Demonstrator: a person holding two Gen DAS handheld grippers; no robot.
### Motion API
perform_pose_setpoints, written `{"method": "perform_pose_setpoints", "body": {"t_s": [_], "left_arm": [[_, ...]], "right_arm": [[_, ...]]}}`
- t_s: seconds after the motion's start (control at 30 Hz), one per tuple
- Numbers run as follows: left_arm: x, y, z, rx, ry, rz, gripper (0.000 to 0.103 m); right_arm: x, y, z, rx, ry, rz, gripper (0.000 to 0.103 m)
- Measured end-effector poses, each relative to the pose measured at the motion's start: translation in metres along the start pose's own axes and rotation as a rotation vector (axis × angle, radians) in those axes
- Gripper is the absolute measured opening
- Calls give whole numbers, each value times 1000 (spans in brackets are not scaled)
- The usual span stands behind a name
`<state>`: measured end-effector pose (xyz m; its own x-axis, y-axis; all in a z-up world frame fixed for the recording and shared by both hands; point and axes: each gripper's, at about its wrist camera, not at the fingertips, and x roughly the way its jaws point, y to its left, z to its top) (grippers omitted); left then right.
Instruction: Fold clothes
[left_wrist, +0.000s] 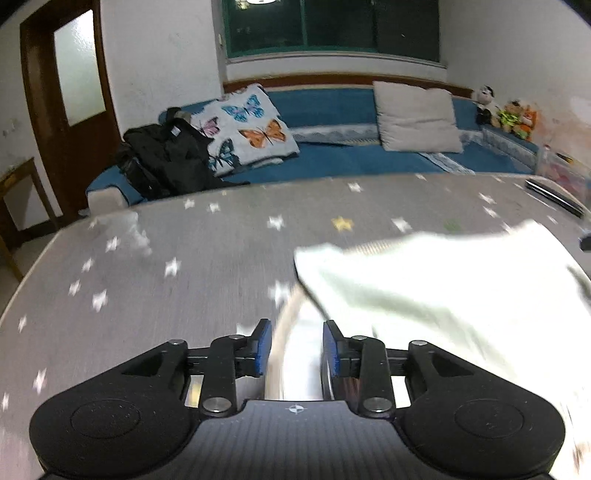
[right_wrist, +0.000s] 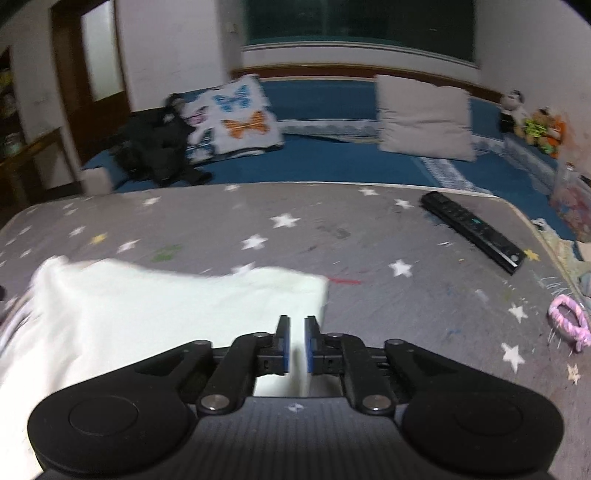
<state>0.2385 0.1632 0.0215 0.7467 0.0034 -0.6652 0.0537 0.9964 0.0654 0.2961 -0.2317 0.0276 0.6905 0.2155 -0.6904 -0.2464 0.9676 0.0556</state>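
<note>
Two handheld grippers poised over a pale garment on a star-patterned table.

The cream garment (left_wrist: 443, 295) lies on the grey table (left_wrist: 166, 295). The left gripper (left_wrist: 297, 343) has its jaws parted, blurred cloth showing between them, unpinched. The right gripper (right_wrist: 297, 341) sits over the garment's right edge, jaws slightly apart and released. A black remote (right_wrist: 472, 230) and pink hair tie (right_wrist: 569, 321) lie right.

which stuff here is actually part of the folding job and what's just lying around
Part of the job:
white garment, spread on the star-print table cover
left gripper, jaws apart over the garment's edge
right gripper, jaws slightly apart at its corner

Just lying about:
black remote control
pink hair tie
butterfly cushion
beige cushion
black bag
plush toys
</note>
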Motion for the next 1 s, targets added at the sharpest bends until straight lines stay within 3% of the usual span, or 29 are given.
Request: {"method": "perform_pose_setpoints", "body": {"t_s": [0.03, 0.07, 0.27, 0.5, 0.53, 0.57, 0.63, 0.8, 0.93, 1.0], "left_arm": [[-9, 1, -9, 2, 9, -10, 40], [-16, 2, -18, 4, 16, -19, 45], [-50, -1, -65, 34, 59, -54, 48], [-60, 1, -87, 10, 66, -53, 47], [-61, 1, -88, 5, 61, -55, 37], [-63, 2, -89, 0, 56, -56, 19], [-70, -1, -92, -11, 42, -27, 9], [-135, -22, -104, -7, -130, 73, 7], [-148, -32, -118, 12, -111, 180, 11], [-139, -24, -122, -28, -55, 185, 15]], "right_arm": [[-8, 3, -4, -14, 0, 14, 33], [-16, 7, -8, -32, 1, 27, 36], [-67, 24, -49, -112, 30, 90, 41], [-104, 33, -102, -105, 69, 102, 49], [-108, 35, -108, -108, 71, 97, 49], [-111, 36, -113, -109, 72, 91, 49], [-116, 37, -122, -108, 71, 79, 49], [-126, 36, -138, -130, 46, 34, 50], [-131, 34, -148, -132, 46, 33, 53], [-131, 34, -151, -129, 54, 32, 53]]}}
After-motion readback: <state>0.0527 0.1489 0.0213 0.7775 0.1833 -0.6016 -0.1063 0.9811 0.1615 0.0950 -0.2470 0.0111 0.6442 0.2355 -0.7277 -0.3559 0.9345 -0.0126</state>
